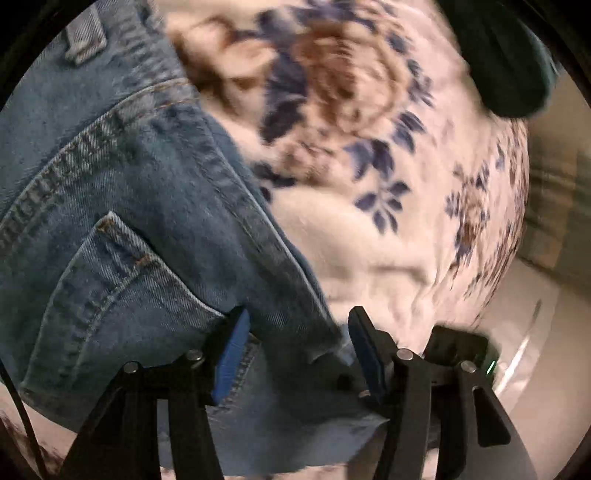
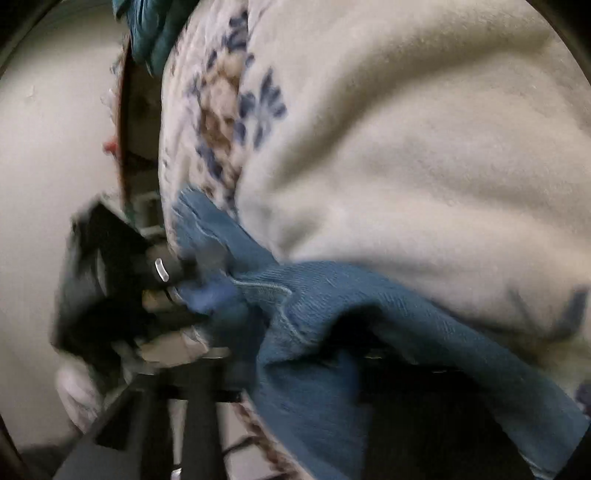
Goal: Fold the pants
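Note:
Blue jeans (image 1: 129,221) lie seat up on a floral fleece blanket (image 1: 369,240), with a back pocket (image 1: 122,288) towards me. My left gripper (image 1: 299,350) hovers low over their edge. Its blue pads (image 1: 232,354) stand apart, a denim fold lies between them, and the right pad is clear of the cloth. In the right wrist view, bunched denim (image 2: 332,295) is lifted off the blanket (image 2: 406,147) and drapes over my right gripper (image 2: 295,354), puckered tight into its jaws and hiding the fingertips. The left gripper (image 2: 199,291) shows blurred just to the left.
A dark teal cloth (image 1: 506,55) lies at the far end of the blanket, also visible as a teal cloth (image 2: 155,29) at the top of the right wrist view. The bed's edge drops to a pale floor (image 1: 535,332) on the right. A pale wall (image 2: 55,147) lies to the left.

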